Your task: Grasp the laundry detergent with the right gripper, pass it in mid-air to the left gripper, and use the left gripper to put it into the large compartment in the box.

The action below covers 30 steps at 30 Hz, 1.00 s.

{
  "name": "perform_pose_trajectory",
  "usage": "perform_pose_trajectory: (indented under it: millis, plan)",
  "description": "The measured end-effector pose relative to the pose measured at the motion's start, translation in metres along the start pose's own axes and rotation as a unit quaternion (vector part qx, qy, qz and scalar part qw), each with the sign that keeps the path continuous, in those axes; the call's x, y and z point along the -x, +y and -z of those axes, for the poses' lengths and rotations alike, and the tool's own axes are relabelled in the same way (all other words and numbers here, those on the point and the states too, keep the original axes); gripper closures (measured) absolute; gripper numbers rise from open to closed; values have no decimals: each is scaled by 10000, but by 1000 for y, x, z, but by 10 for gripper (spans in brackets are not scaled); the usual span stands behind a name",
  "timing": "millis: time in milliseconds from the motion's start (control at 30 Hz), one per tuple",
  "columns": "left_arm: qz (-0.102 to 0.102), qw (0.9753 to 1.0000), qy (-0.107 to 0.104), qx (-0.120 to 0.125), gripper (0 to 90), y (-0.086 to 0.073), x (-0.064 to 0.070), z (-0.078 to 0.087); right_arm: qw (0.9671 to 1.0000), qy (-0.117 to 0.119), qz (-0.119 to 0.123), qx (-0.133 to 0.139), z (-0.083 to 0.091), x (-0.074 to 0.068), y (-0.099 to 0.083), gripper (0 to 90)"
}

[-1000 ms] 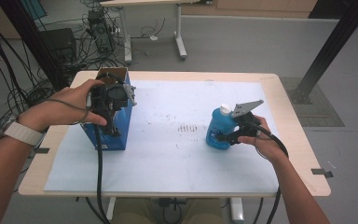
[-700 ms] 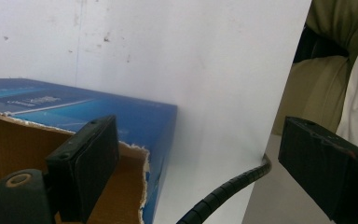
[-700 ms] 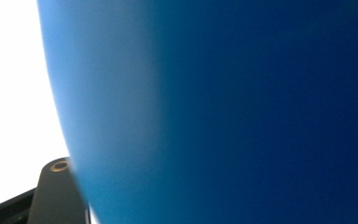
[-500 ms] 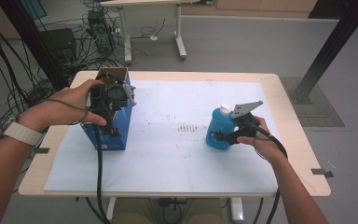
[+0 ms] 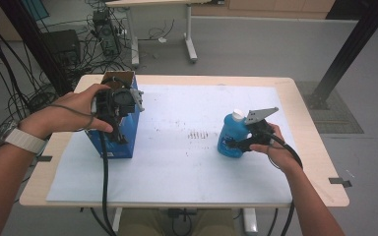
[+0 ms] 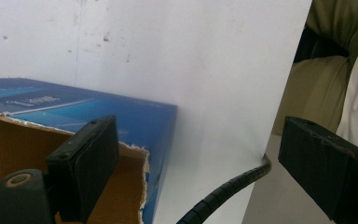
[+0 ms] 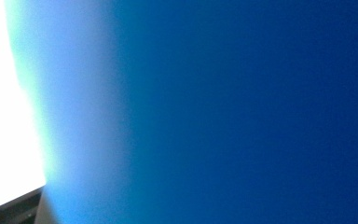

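nothing moved: blue box (image 5: 120,129) stands well apart from bottle (image 5: 231,135).

Place: a lab or test room, not a home.
Floor (image 5: 256,44): bare grey, with no rug.
Cables (image 5: 24,73): lots of black wires hang and lie in a heap at the left.
Black box (image 5: 61,44): a dark machine sits on the floor by the wires.
Surface (image 5: 305,147): a plain wood top with a white sheet (image 5: 187,162) on it.
Other desk (image 5: 187,29): white legs stand behind.
Post (image 5: 349,49): a black metal beam leans at the right.
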<state>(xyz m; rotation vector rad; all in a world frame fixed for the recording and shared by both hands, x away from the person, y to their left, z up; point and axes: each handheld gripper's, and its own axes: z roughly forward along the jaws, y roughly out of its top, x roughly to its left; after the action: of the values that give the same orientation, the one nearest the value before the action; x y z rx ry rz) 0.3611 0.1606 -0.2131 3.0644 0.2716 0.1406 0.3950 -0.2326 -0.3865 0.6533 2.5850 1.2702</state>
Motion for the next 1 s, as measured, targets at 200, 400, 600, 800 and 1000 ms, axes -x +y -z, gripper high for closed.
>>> perform_pose_trajectory:
  millis: [200, 400, 600, 800, 1000]
  plan:
    - [7, 10000, 3, 18, 128, 0, 0, 0, 10000, 9, 1, 27, -1, 0, -1, 342]
    - [4, 10000, -1, 8, 129, 0, 0, 0, 10000, 13, -25, 81, -2, 0, -2, 367]
    - [15, 10000, -3, 4, 129, -1, 0, 0, 9999, 31, -34, 108, -2, 1, -3, 380]
    - [14, 10000, -3, 6, 128, -1, 0, -1, 9999, 65, -45, 146, -3, 1, -3, 408]
    - [43, 10000, -7, 34, 129, -1, 0, -1, 9998, 48, -38, 164, -3, 0, -3, 414]
